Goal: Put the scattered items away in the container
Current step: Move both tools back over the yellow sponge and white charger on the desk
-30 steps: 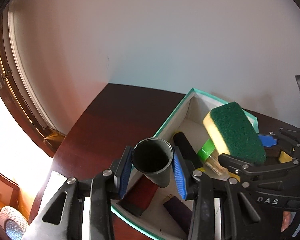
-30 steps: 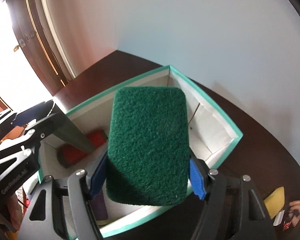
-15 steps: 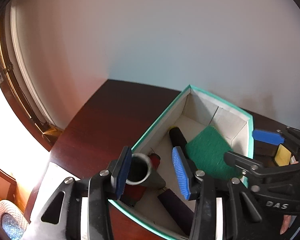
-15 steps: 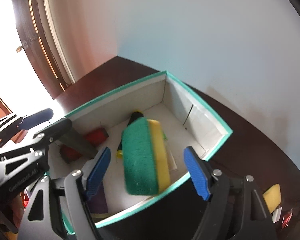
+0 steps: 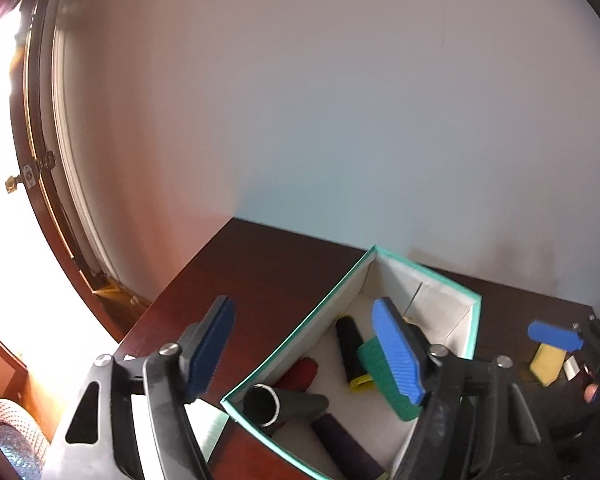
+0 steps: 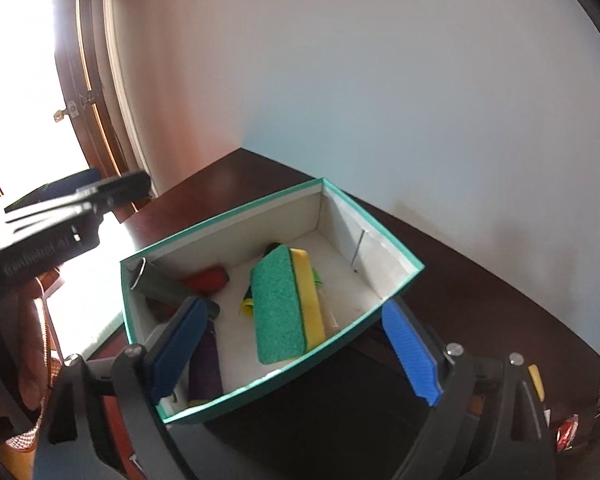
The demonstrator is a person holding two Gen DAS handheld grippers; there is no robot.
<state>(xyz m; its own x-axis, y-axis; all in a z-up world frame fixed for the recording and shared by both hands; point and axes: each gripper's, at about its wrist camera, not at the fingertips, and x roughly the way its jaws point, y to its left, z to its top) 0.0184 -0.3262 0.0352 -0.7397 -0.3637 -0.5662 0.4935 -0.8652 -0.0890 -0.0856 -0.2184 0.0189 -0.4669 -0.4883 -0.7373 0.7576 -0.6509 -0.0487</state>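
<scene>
A teal-rimmed white box (image 6: 364, 208) (image 5: 474, 320) stands on the dark wooden table. Inside lie a green and yellow sponge (image 6: 286, 304) (image 5: 374, 360), a dark grey tube (image 5: 284, 402) (image 6: 160, 284) leaning in the near-left corner, a red roll (image 6: 206, 280) (image 5: 298, 374), a black cylinder (image 5: 350, 346) and a purple roll (image 6: 206, 364) (image 5: 342, 438). My left gripper (image 5: 304, 354) is open and empty above the box's left rim. My right gripper (image 6: 294, 354) is open and empty over the box's near edge.
A second yellow sponge (image 5: 546, 362) lies on the table right of the box, behind the right gripper's blue finger (image 5: 556, 336). White paper (image 5: 208, 426) lies left of the box. A wall stands behind; a bright window frame (image 5: 40, 168) is at left.
Both grippers opened: the tube dropped into the box's near-left corner and the sponge fell into its middle. Both grippers have since lifted and drawn back.
</scene>
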